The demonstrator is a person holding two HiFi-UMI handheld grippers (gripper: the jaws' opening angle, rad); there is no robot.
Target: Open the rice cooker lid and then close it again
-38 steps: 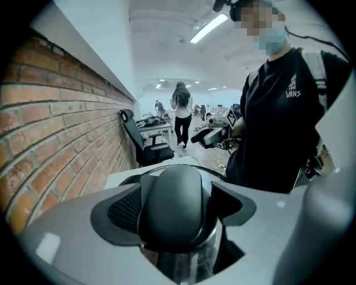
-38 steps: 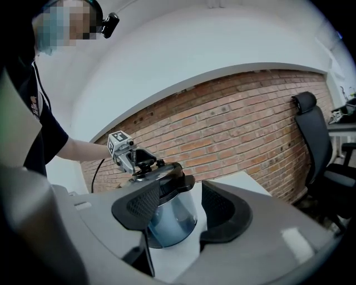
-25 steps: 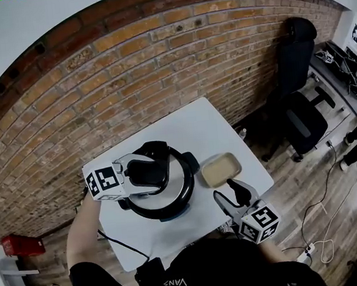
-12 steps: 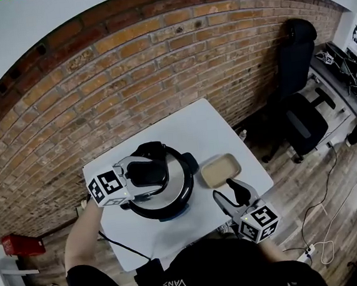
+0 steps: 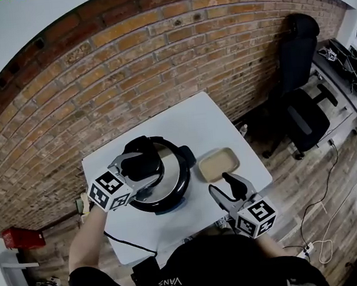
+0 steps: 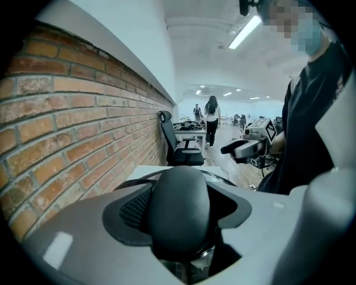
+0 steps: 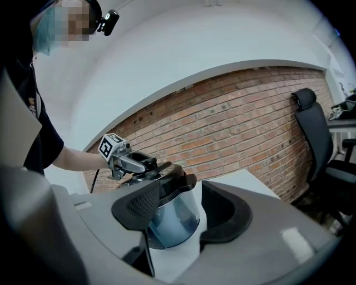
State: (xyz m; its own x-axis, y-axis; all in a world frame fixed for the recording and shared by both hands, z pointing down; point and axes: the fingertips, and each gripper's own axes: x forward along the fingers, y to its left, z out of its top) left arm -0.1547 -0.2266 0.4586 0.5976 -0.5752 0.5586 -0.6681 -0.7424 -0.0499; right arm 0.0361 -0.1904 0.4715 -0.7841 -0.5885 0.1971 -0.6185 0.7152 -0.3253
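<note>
1. Where the left tongs (image 5: 140, 168) meet the cooker, they pinch the lid handle (image 6: 179, 206). It is a smooth, matte black, rounded hump. One mesh-textured pad lies on its left flank and the other jaw sits tight on its right. The jaws are set wide, the handle being broad.
2. Left tongs' body is pale grey moulded plastic. A white cube (image 5: 108, 191) with black square markers sits at its rear, with a bare forearm behind it.
3. Lid (image 5: 176, 171) is round, a bright metal ring around a black centre, on top of the rice cooker (image 7: 172, 217). Cannot tell whether it has lifted off the rim.
4. Cooker is stout and cylindrical, with a polished wall showing bluish reflections and a black base. It stands left of centre on the desk (image 5: 190, 129).
5. Right tongs (image 5: 228, 188) are spread with nothing between them. Their jaws are black and curved, on the same grey body. They hover over the desk's near right part, well apart from the cooker, just beside the tray (image 5: 218, 165).
6. Tray is beige, shallow, a rounded rectangle. It sits right of the cooker, near but not touching.
7. Desk top is white, smooth and squarish. A thin black cable (image 5: 122, 245) crosses its near left corner.
8. Behind the desk is a brick wall (image 5: 127, 68), red-brown with pale mortar. The floor (image 5: 307, 177) is wood plank. A black office chair (image 5: 304, 114) stands to the right.
</note>
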